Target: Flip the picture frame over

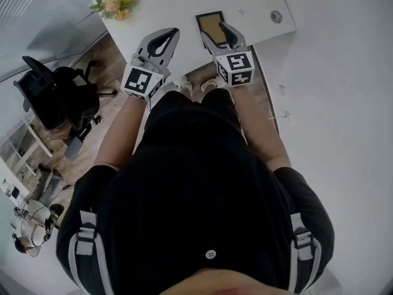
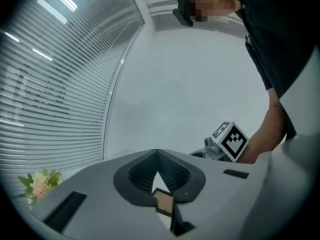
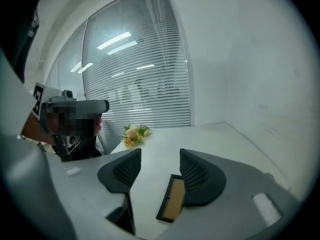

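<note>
The picture frame (image 1: 210,25) is black-edged with a tan panel and lies flat near the front edge of the white table (image 1: 178,5). My right gripper (image 1: 221,34) hovers over the frame's near end, open. In the right gripper view its jaws stand apart around (image 3: 160,166), and the frame (image 3: 173,199) shows below, partly under the right-hand jaw; I cannot tell whether they touch. My left gripper (image 1: 173,32) is to the frame's left over the table, shut on nothing. Through the gap behind its tips (image 2: 158,153) I see the frame (image 2: 164,203).
A small bunch of flowers (image 1: 115,2) stands at the table's far left corner. A round cable port (image 1: 276,16) sits at the table's right. A black office chair (image 1: 58,97) is on the floor to the left. Window blinds (image 3: 140,84) run behind the table.
</note>
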A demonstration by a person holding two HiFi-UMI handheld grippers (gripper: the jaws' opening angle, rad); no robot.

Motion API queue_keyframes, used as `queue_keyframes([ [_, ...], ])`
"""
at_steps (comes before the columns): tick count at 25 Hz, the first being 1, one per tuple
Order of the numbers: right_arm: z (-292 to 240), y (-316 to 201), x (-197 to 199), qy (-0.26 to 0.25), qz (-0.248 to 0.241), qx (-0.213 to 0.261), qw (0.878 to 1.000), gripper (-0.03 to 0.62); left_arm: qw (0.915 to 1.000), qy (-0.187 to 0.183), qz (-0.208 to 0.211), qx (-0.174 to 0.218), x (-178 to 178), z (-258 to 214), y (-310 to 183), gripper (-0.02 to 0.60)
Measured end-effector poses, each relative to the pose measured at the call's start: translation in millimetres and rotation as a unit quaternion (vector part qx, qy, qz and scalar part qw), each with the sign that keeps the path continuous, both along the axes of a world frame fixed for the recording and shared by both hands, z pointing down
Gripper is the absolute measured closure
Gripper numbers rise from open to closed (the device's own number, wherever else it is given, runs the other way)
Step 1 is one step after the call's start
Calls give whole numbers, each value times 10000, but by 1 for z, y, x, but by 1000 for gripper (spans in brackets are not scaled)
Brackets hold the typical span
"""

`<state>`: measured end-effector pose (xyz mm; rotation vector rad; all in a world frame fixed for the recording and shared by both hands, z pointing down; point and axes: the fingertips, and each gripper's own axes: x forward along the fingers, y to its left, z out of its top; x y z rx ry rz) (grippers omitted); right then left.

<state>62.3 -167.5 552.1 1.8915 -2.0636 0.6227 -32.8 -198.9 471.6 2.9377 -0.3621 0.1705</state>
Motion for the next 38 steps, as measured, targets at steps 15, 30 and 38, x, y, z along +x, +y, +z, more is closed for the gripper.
queue_keyframes([
  [15, 97, -6, 0, 59, 317, -897, 9954, 372, 9989, -246, 234, -316, 27, 63, -11, 578],
  [30, 162, 2, 1, 103, 497, -1677, 9845, 419, 9958, -656, 279, -574, 39, 119, -2, 578],
  [38, 176, 3, -3, 133, 497, -2053, 9774, 457, 9963, -507, 221, -658, 39, 125, 1, 578],
])
